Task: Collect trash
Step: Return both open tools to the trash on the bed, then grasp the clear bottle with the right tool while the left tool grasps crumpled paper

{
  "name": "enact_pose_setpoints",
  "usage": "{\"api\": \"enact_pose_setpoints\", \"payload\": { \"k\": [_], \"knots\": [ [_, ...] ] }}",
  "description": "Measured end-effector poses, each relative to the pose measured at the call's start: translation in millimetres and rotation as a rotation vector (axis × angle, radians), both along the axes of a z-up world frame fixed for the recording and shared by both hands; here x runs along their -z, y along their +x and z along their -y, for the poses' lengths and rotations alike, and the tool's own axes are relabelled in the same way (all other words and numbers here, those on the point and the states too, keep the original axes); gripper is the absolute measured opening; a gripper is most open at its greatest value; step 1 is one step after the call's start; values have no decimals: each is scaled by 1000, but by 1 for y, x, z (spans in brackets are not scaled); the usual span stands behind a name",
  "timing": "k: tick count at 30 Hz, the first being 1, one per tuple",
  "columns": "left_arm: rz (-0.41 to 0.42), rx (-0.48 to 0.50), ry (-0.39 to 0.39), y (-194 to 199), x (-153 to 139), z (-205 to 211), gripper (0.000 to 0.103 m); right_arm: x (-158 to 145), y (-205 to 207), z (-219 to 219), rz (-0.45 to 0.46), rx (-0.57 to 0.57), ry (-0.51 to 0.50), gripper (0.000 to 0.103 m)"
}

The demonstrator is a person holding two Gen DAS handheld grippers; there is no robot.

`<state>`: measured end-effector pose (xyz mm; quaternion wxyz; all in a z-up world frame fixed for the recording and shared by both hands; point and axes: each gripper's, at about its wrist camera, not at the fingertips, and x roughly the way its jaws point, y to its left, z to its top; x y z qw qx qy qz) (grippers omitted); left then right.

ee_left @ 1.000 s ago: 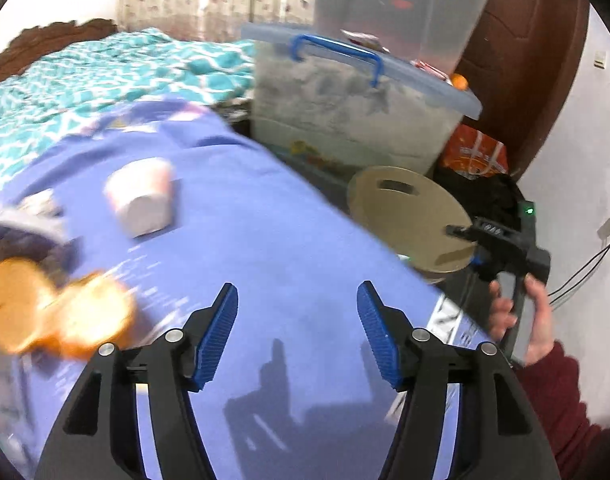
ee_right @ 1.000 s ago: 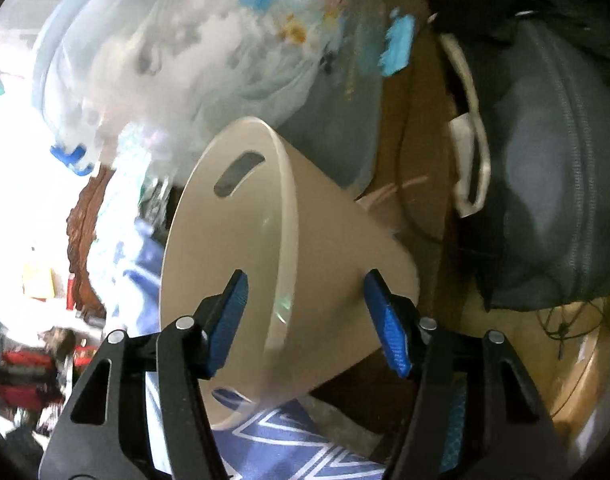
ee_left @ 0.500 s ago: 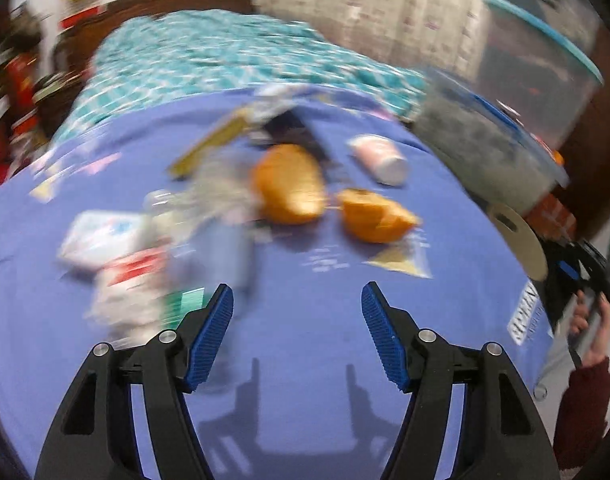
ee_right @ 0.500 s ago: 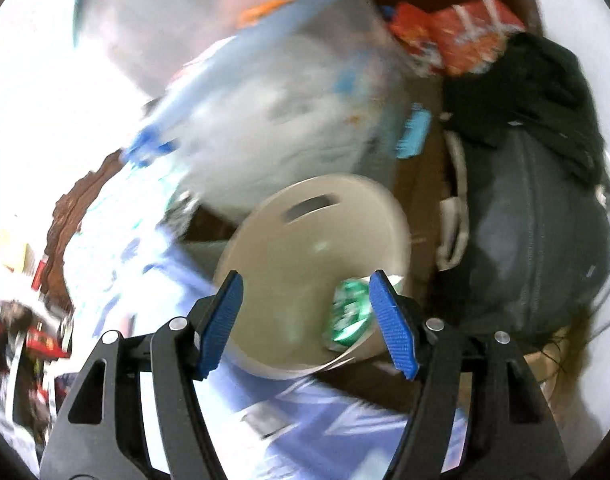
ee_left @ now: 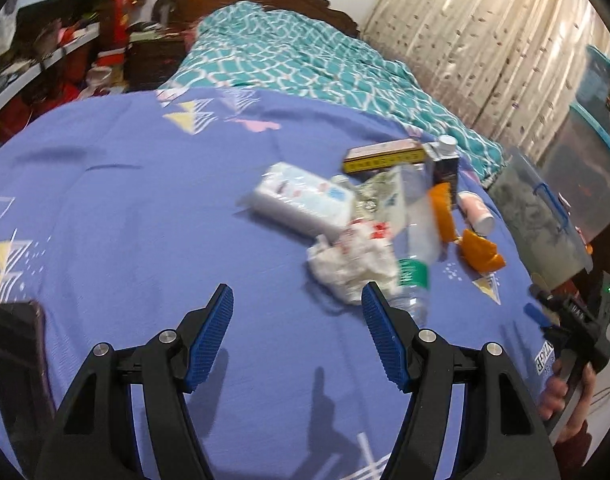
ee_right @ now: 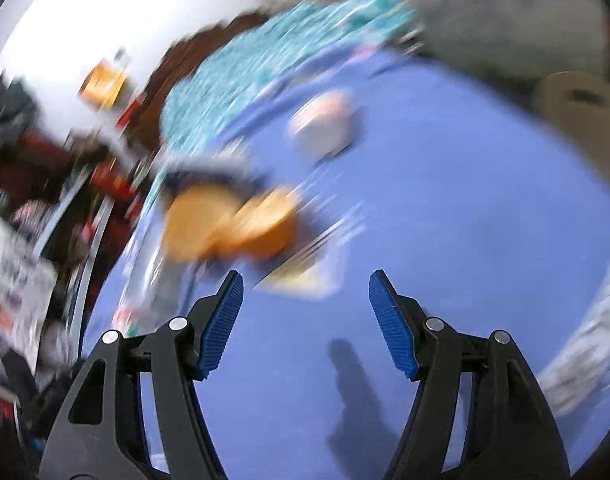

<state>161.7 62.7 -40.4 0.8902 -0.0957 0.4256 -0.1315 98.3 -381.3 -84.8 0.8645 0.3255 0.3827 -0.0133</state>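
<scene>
Bed (ee_left: 145, 208): covered by a purple sheet. Items lying on it, clustered toward the right: tissue pack (ee_left: 301, 200), crumpled wrapper (ee_left: 349, 260), clear plastic bottle (ee_left: 415, 240), yellow box (ee_left: 385, 156), orange peels (ee_left: 479, 254), pink cup (ee_left: 475, 210). Dark phone (ee_left: 17, 360) at left edge.

Both black tools (ee_left: 297, 336) (ee_right: 305, 320) carry ribbed blue pads, silver screws.

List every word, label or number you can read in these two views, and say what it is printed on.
Nothing reads clearly.
On the yellow box: print too small.
On the bottle label: blurred.
On the crumpled wrapper: red marks, unreadable.
On the white tag at the bedsheet edge: dark letters, too distorted.
Right wrist view: all motion-blurred.
</scene>
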Motion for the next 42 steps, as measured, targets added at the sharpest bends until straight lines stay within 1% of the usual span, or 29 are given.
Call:
{"api": "enact_pose_setpoints", "payload": {
  "k": [3, 4, 6, 10, 12, 17, 21, 23, 26, 29, 30, 34, 35, 37, 39, 41, 42],
  "knots": [
    [-12, -27, -2, -2, 7, -15, 63, 2, 16, -60, -22, -126, -20, 67],
    [-14, -33, -1, -2, 8, -16, 63, 4, 20, -74, -28, -154, -28, 67],
    [-13, -52, 16, -3, 12, -22, 63, 6, 26, -108, -46, -233, -50, 67],
    [-10, -99, 59, -4, 21, -35, 63, 7, 26, -158, -62, -327, -106, 67],
    [-14, -116, 62, -3, 24, -42, 64, 6, 25, -176, -66, -355, -141, 67],
    [-21, -146, 76, -3, 34, -57, 64, -2, 28, -190, -66, -361, -179, 68],
    [-22, -167, 79, -3, 38, -66, 65, -15, 39, -208, -38, -347, -224, 68],
    [-20, -179, 80, -3, 39, -70, 65, -27, 44, -225, 4, -349, -286, 68],
    [-11, -197, 90, -5, 39, -77, 66, -45, 49, -253, 72, -404, -409, 68],
    [-6, -214, 98, -6, 39, -82, 66, -51, 59, -280, 103, -455, -498, 68],
    [-7, -220, 97, -7, 39, -84, 66, -51, 66, -291, 106, -480, -533, 67],
    [-9, -239, 88, -8, 40, -92, 66, -39, 84, -316, 90, -521, -642, 67],
    [-9, -244, 88, -9, 40, -94, 66, -35, 88, -322, 78, -527, -675, 67],
    [-9, -249, 88, -9, 40, -96, 67, -25, 94, -326, 50, -542, -710, 67],
    [-11, -253, 89, -10, 41, -97, 67, -13, 98, -327, 13, -555, -728, 62],
    [-13, -256, 93, -10, 42, -97, 67, -7, 95, -327, 2, -551, -738, 53],
    [-13, -256, 98, -10, 43, -96, 67, -7, 93, -323, -3, -549, -722, 51]
  ]
}}
